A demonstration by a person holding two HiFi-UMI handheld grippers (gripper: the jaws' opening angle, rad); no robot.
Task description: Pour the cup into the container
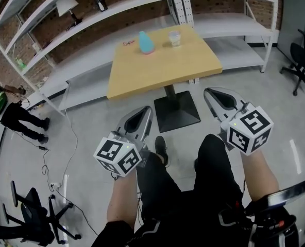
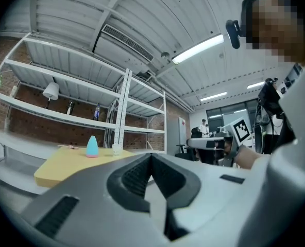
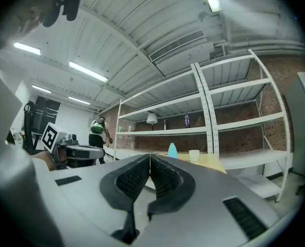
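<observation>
Left claw point(image 1: 143, 111) and right claw point(image 1: 209, 92) were both shut and empty, pointing level. The cup point(image 1: 174, 38) stood upright, mouth up, near the far edge of the surface point(image 1: 163, 71), well apart ahead of both claws; the right claw was judged nearer. The container point(image 1: 146, 43) stood upright near the cup's left, not touching it. Approach not yet made

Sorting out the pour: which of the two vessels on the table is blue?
The taller, tapered container, left of the pale cup.
</observation>
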